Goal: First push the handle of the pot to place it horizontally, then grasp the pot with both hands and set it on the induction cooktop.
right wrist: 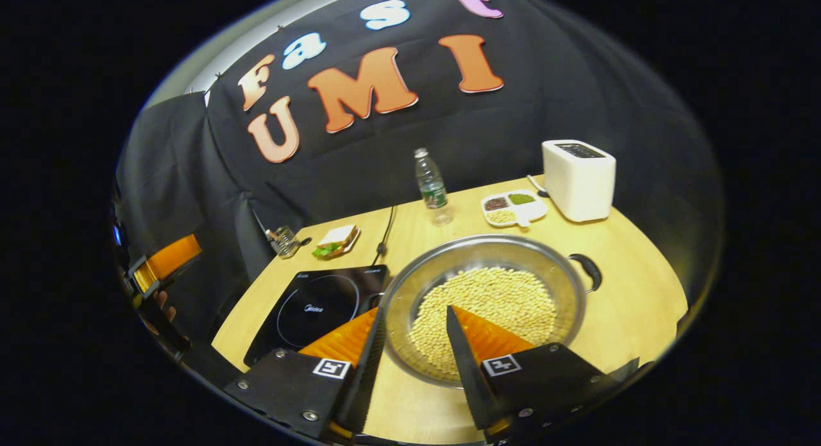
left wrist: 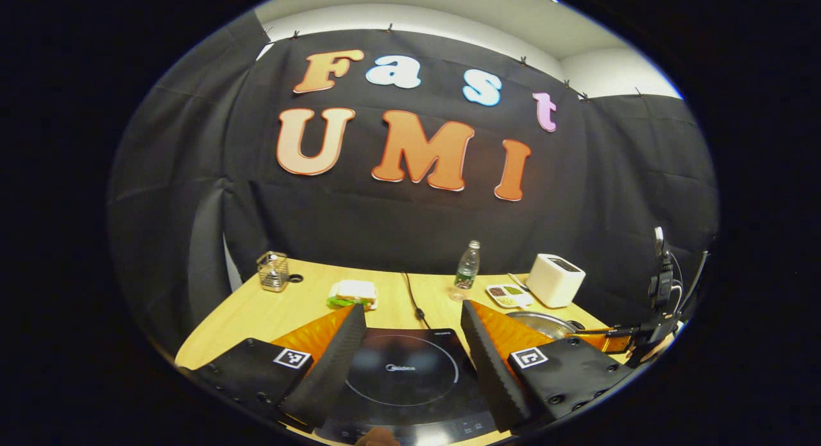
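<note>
Here both spread: left gripper (left wrist: 414,311) above black glass induction cooktop (left wrist: 407,382); right gripper (right wrist: 414,314) over wide steel pot (right wrist: 484,305) of beans, on wooden table (right wrist: 641,292) right of cooktop.

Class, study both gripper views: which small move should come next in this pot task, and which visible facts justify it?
Probably the right gripper should swing toward the pot's black handle to push it level. Its jaws stand open and empty above the near rim of the pot of beans, the pot sits on the table beside the induction cooktop, and the left gripper hangs open above the cooktop.
</note>
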### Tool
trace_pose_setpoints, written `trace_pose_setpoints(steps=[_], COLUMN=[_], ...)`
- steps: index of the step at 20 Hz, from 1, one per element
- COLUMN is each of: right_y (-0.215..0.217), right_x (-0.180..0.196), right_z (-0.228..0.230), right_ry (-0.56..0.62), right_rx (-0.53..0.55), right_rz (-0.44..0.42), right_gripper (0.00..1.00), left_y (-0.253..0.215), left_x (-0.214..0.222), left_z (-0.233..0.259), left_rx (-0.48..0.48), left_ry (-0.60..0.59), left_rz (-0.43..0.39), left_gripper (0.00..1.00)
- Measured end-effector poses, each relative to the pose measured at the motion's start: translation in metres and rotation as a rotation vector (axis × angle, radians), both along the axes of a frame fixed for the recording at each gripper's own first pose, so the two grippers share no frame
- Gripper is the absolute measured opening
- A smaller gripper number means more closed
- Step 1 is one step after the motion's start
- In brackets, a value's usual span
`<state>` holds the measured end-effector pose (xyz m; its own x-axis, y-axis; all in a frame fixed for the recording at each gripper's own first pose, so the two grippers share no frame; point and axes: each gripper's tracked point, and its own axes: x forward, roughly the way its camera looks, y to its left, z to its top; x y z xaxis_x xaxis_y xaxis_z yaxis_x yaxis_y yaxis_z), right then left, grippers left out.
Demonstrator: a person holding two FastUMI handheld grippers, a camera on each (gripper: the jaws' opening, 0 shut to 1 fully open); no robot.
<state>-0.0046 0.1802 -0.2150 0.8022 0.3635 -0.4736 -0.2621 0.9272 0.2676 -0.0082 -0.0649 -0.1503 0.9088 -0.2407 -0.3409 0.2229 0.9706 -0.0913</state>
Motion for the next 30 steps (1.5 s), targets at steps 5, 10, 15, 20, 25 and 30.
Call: trace_pose_setpoints(steps=[5, 10, 15, 20, 25, 30], right_y=[-0.055, -0.094, -0.122, -0.139, -0.141, -0.137], right_x=[0.011, 0.028, 0.057, 0.094, 0.117, 0.122], right_z=[0.008, 0.000, -0.019, -0.042, -0.063, -0.087], right_ry=[-0.038, -0.052, -0.082, -0.105, -0.076, -0.020], right_rx=[-0.014, -0.041, -0.108, -0.211, -0.238, -0.235], right_rz=[-0.083, -0.143, -0.187, -0.208, -0.198, -0.172], right_gripper=[0.94, 0.95, 0.95, 0.95, 0.96, 0.96], left_y=[-0.070, -0.116, -0.133, -0.137, -0.142, -0.140], left_x=[0.000, 0.003, 0.009, 0.028, 0.030, 0.028], left_z=[-0.040, -0.096, -0.140, -0.181, -0.207, -0.223], left_rx=[0.015, 0.041, 0.063, 0.125, 0.153, 0.139], left_ry=[0.069, 0.167, 0.251, 0.300, 0.357, 0.407], left_rz=[-0.087, -0.135, -0.136, -0.114, -0.110, -0.096], left_gripper=[0.98, 0.98, 0.99, 0.99, 0.99, 0.98])
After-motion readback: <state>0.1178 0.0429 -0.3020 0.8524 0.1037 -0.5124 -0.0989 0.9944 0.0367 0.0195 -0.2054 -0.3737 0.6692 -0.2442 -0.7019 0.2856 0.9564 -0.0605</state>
